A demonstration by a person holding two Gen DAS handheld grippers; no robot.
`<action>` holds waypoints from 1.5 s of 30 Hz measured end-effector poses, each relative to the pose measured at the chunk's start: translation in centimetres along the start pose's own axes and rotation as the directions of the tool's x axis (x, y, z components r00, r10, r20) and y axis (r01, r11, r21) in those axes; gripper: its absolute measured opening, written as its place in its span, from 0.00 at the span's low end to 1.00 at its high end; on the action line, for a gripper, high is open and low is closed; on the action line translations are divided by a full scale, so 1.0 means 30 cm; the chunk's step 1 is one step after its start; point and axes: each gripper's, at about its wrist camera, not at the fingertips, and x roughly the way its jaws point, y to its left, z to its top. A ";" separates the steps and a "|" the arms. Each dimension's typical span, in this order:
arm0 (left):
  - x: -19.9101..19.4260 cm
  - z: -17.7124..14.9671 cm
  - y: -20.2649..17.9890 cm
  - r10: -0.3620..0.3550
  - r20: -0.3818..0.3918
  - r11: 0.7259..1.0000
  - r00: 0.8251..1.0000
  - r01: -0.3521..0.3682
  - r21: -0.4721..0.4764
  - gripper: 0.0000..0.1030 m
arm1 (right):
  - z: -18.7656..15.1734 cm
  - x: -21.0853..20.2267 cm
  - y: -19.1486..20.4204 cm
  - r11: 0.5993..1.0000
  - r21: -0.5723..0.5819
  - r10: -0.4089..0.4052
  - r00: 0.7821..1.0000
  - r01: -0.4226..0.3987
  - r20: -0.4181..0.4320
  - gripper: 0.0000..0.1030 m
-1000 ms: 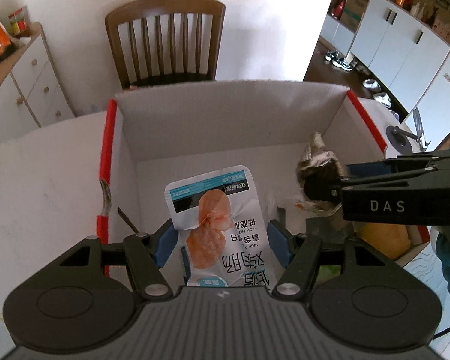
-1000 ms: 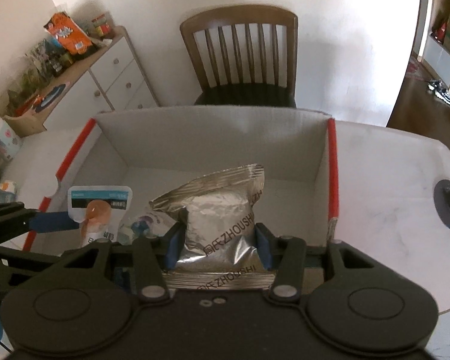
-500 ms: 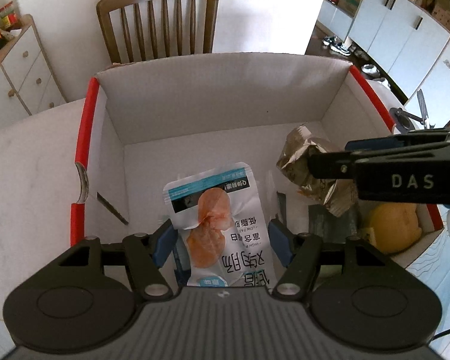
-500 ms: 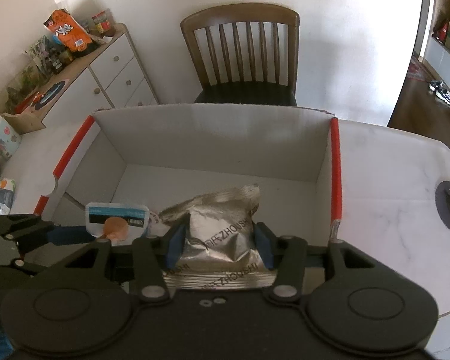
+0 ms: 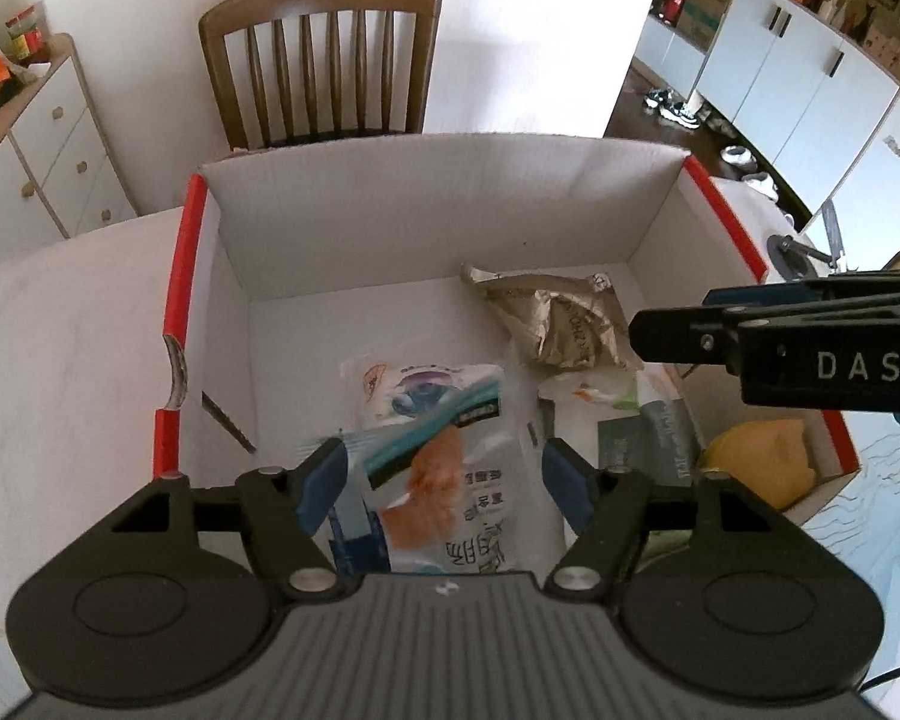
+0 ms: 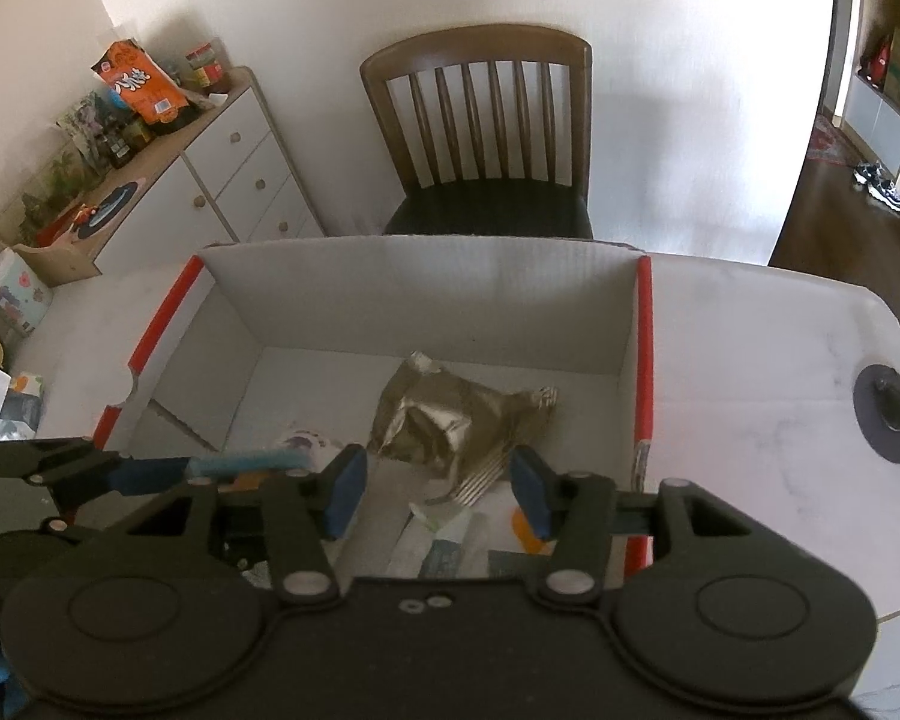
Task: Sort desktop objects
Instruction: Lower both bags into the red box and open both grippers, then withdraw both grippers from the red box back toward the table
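Observation:
A white cardboard box with red edges (image 5: 177,276) (image 6: 645,348) stands on the white table. My left gripper (image 5: 444,477) is open over the box; the white snack pouch with an orange picture (image 5: 444,486) is between its fingers, blurred and tilted. My right gripper (image 6: 438,489) is open and empty above the box. The silver foil bag (image 6: 444,420) lies crumpled on the box floor ahead of it, and it also shows in the left wrist view (image 5: 558,324).
Other packets (image 5: 420,387) and a yellow item (image 5: 762,468) lie in the box. A wooden chair (image 6: 486,132) stands behind the table. A white cabinet (image 6: 210,180) with clutter is at the left. A black round fitting (image 6: 888,414) sits on the table at the right.
My right gripper opened and the foil bag dropped onto the box floor. My left gripper opened wider and the snack pouch is falling from it.

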 end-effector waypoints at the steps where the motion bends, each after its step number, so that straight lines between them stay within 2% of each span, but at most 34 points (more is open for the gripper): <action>1: -0.006 0.000 0.000 -0.002 0.004 1.000 1.000 0.002 0.000 0.70 | -0.001 -0.007 0.001 1.000 0.001 0.001 1.000 -0.001 0.003 0.53; 15: -0.143 -0.028 -0.043 -0.011 0.061 1.000 0.998 0.010 0.014 0.71 | -0.033 -0.123 0.022 1.000 0.002 0.003 1.000 -0.004 0.031 0.56; 25: -0.233 -0.077 -0.060 -0.032 0.080 0.999 0.996 0.030 0.030 0.71 | -0.099 -0.228 0.049 1.000 0.002 -0.008 0.999 0.008 0.050 0.59; 32: -0.285 -0.116 -0.080 -0.051 0.102 0.998 0.994 0.045 0.054 0.79 | -0.156 -0.286 0.046 0.999 0.033 -0.009 0.998 0.007 0.055 0.60; 37: -0.311 -0.140 -0.101 -0.062 0.104 0.995 0.993 0.054 0.081 0.84 | -0.197 -0.323 0.056 0.999 0.023 -0.032 0.997 0.031 0.065 0.68; 45: -0.353 -0.188 -0.100 -0.063 0.114 0.993 0.991 0.050 0.110 1.00 | -0.261 -0.376 0.084 0.999 0.015 -0.030 0.996 0.029 0.081 0.73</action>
